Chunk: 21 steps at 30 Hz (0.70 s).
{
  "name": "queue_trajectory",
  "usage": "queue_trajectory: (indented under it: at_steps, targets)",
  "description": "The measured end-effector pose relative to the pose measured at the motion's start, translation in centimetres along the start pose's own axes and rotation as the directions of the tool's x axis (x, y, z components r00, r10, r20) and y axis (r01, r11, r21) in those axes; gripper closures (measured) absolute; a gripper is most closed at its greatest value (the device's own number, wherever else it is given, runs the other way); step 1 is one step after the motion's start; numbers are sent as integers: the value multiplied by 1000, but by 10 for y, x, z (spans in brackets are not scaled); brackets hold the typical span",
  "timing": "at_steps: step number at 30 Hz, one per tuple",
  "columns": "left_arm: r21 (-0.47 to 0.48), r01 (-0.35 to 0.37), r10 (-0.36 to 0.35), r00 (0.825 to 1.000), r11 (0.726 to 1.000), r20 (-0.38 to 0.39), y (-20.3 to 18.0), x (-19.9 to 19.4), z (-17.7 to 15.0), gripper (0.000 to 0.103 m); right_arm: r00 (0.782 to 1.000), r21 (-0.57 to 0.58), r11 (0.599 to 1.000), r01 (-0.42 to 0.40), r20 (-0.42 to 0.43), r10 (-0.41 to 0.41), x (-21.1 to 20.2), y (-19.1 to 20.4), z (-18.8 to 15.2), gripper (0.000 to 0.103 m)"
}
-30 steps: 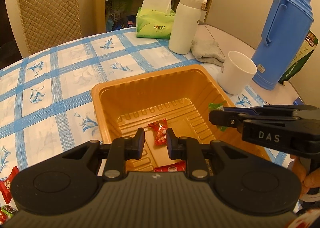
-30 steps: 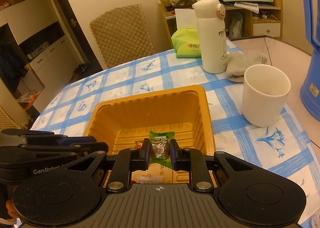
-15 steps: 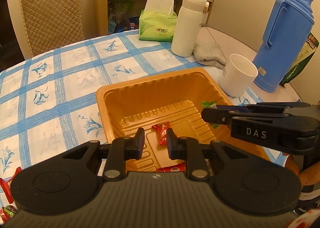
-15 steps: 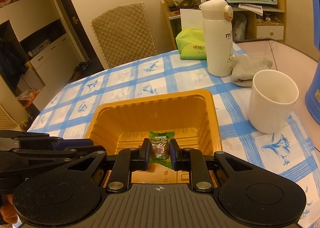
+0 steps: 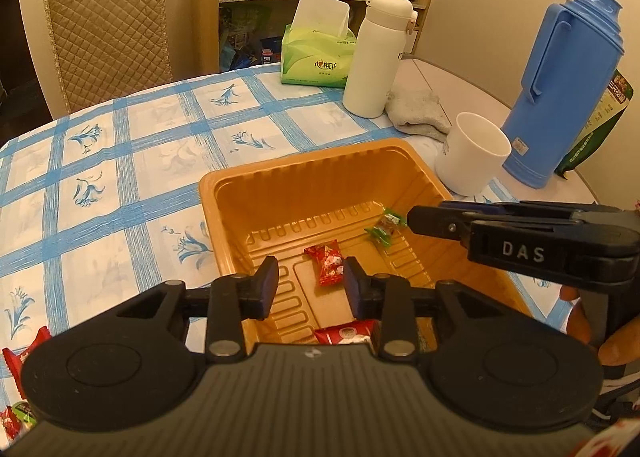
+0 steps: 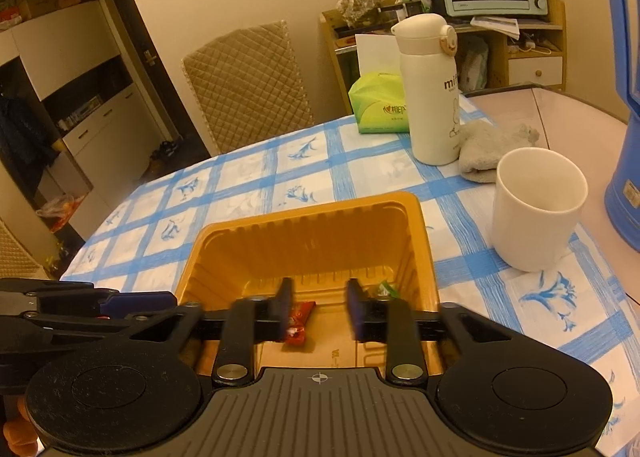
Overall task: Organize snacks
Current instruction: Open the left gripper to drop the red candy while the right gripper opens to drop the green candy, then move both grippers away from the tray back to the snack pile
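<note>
left wrist view shows your left claw [image 5: 310, 283] over the ribbed orange plastic tray [image 5: 308, 173] on the blue-checked bench [image 5: 120, 161]; its jaws have just opened and hold nothing, with a red-wrapped candy [image 5: 326, 261] on the tray floor below. your right claw [image 6: 319, 307] has just opened too, empty, and the green-wrapped candy [image 5: 385, 225] lies in the tray just beyond its tips.

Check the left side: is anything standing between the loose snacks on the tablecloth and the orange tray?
Nothing visible does. The loose snacks lie at the table's near left edge; only bare tablecloth separates them from the orange tray.
</note>
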<state>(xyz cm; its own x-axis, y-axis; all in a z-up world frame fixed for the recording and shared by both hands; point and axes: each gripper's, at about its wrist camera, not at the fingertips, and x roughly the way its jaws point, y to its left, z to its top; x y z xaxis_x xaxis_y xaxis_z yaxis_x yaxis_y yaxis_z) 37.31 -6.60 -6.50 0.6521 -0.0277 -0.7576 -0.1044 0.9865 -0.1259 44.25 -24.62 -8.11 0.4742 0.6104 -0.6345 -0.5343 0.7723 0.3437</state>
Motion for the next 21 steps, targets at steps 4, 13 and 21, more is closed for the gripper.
queue_trajectory:
  at_steps: [4,13,21]
  targets:
    - [-5,4,-4,1000,1000,5,0,-8,-4,69,1000,-1,1000,9,29,-9,-13,2,-5,41]
    - [-29,18,-17,999,999,34,3,-38,-16,56,999,9,1000,17,36,-17,-42,9,-16,27]
    - [-46,33,-30,998,998,62,6,-72,-29,40,998,9,999,38,40,-38,-71,23,-32,20]
